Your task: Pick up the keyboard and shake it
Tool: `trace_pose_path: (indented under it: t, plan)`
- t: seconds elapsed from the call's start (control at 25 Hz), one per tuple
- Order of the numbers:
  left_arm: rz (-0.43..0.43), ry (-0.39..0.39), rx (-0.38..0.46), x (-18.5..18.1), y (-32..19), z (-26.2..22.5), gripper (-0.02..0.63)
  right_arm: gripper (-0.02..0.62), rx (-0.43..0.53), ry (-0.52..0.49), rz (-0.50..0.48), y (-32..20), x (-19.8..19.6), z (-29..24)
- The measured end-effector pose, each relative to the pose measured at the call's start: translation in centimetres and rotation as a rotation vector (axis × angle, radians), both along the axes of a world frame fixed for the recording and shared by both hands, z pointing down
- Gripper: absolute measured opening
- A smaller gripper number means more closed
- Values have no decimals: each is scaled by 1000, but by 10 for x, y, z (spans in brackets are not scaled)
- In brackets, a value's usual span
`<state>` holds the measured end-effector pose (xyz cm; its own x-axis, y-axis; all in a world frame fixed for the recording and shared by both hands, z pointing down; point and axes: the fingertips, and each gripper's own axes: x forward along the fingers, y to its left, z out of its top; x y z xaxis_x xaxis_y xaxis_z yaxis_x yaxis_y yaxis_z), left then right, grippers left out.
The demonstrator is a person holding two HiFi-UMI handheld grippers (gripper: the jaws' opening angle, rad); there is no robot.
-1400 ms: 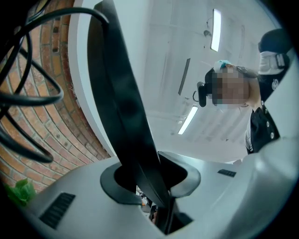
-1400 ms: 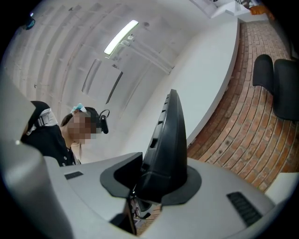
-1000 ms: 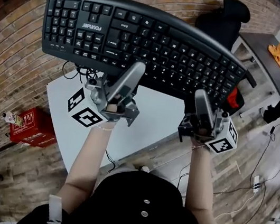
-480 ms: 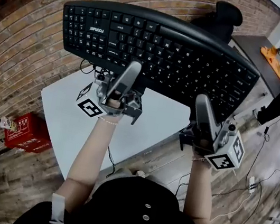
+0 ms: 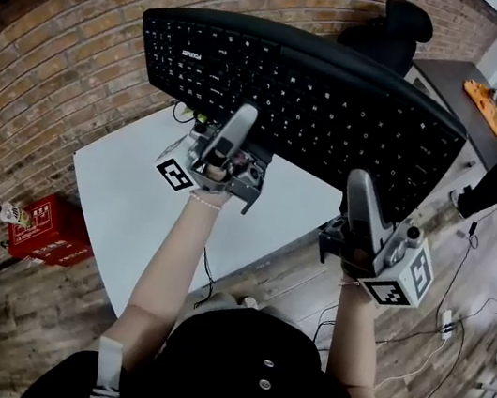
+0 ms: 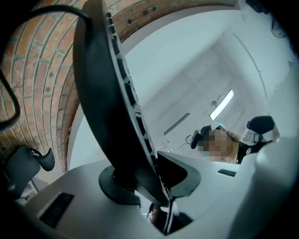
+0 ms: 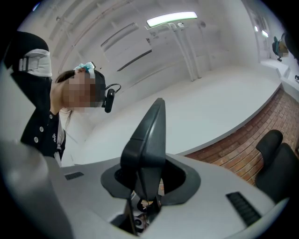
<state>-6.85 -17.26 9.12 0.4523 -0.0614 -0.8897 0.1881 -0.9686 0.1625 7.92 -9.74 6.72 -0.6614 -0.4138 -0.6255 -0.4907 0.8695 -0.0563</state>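
We hold the keyboard (image 5: 313,100) aloft over the white table (image 5: 126,191) (keys tilted toward us). The left gripper (image 5: 241,123) clamps its near edge; the right gripper (image 5: 363,183), jaws just closing, pinches that edge further right.

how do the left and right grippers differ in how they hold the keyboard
The left gripper clamps the keyboard partway along its near edge; the right gripper clamps it near one end. The left gripper view shows the keyboard's long body running up; the right gripper view shows only a short tip. The right gripper's jaws have just been closing on it. Both grip it above the white table.
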Motion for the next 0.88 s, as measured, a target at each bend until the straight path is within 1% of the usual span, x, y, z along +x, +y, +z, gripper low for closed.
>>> trace_pose_path:
  t: [0.16, 0.32, 0.48, 0.72, 0.8, 0.88]
  plan:
    - [75, 54, -5, 5, 5, 4, 115, 115, 22, -20, -18, 6, 1, 3]
    - [91, 77, -19, 4, 1, 8, 115, 115, 25, 0, -21, 4, -2, 4]
    - [83, 87, -22, 4, 2, 8, 115, 115, 22, -12, -26, 5, 0, 4]
    - [49, 46, -42, 1, 3, 11, 110, 112, -27, -60, -16, -2, 2, 14]
    - [25, 17, -63, 1, 2, 13, 106, 114, -63, -87, -8, -8, 5, 18]
    - [-7, -28, -90, 3, 2, 16, 106, 114, -101, -113, -4, -13, 9, 25]
